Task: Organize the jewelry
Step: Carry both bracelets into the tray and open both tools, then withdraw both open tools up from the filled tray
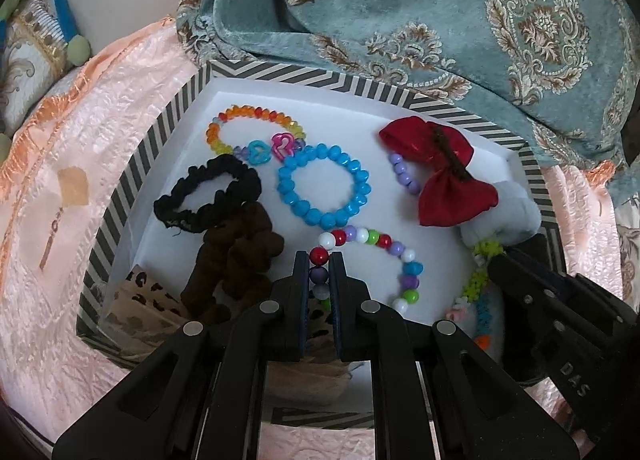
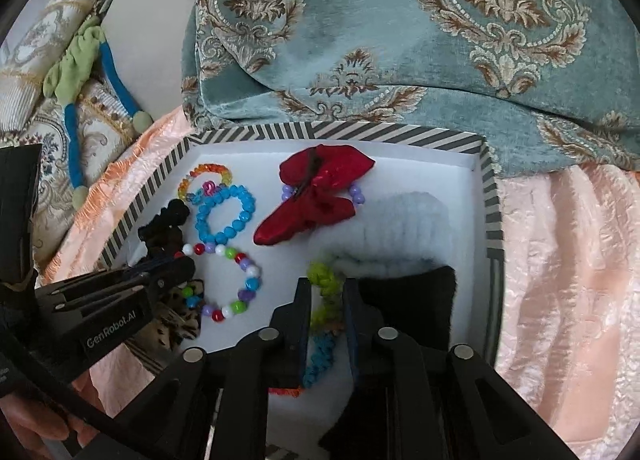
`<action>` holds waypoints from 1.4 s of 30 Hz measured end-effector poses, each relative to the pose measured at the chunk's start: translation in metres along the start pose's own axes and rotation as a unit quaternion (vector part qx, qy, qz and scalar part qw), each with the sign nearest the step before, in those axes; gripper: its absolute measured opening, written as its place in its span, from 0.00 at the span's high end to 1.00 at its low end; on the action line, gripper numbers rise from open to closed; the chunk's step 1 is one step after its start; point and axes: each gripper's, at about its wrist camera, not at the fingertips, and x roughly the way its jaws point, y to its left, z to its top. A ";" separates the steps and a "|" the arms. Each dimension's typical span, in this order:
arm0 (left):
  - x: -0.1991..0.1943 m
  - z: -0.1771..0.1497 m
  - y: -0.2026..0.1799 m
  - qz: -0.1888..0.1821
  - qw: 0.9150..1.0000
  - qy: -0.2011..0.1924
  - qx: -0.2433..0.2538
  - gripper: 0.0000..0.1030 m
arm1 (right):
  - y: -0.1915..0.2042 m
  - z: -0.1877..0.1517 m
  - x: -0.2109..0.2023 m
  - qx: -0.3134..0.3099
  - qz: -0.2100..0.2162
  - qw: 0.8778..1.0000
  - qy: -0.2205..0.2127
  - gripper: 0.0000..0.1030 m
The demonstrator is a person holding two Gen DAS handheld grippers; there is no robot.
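Note:
A striped black-and-white box (image 1: 280,73) (image 2: 360,131) with a white floor holds the jewelry. My left gripper (image 1: 319,262) (image 2: 180,266) is shut on a multicolour bead bracelet (image 1: 408,256) (image 2: 252,272) that lies on the floor. My right gripper (image 2: 327,290) (image 1: 496,264) is open, and a fuzzy green, blue and orange cord (image 2: 328,280) (image 1: 476,280) winds loosely between its fingers. Also in the box lie a blue bead bracelet (image 1: 362,179) (image 2: 248,199), an orange bead bracelet (image 1: 248,113), a red bow (image 1: 440,167) (image 2: 320,187), and black (image 1: 240,171) and brown (image 1: 240,252) scrunchies.
A pale blue fuzzy scrunchie (image 2: 400,227) and a black furry piece (image 2: 416,300) fill the box's right side; a leopard-print item (image 1: 160,300) lies near left. The box rests on pink satin cloth (image 2: 560,260), and teal patterned fabric (image 1: 440,19) overhangs its far edge. A green-blue headband (image 2: 76,71) lies far left.

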 end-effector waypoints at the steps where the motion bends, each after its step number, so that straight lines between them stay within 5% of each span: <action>1: 0.000 -0.001 0.000 0.001 1.000 -0.001 0.000 0.91 | 0.000 -0.002 -0.003 0.003 0.003 1.000 -0.002 0.75; 6: -0.006 -0.006 0.001 0.002 1.000 -0.007 -0.002 0.64 | 0.001 -0.012 -0.019 0.012 0.007 1.000 -0.009 0.64; 15: -0.031 -0.019 0.000 0.014 0.999 -0.029 0.003 0.56 | 0.011 -0.028 -0.043 0.014 -0.001 1.000 -0.022 0.63; 35: -0.098 -0.057 0.003 0.046 0.994 -0.096 0.011 0.55 | 0.034 -0.048 -0.082 0.033 -0.033 0.998 -0.046 0.55; 38: -0.106 -0.060 0.002 0.048 0.993 -0.103 0.012 0.55 | 0.037 -0.050 -0.087 0.036 -0.039 0.997 -0.050 0.42; 42: -0.116 -0.065 0.001 0.052 0.992 -0.113 0.012 0.54 | 0.041 -0.051 -0.094 0.033 -0.045 0.997 -0.055 0.40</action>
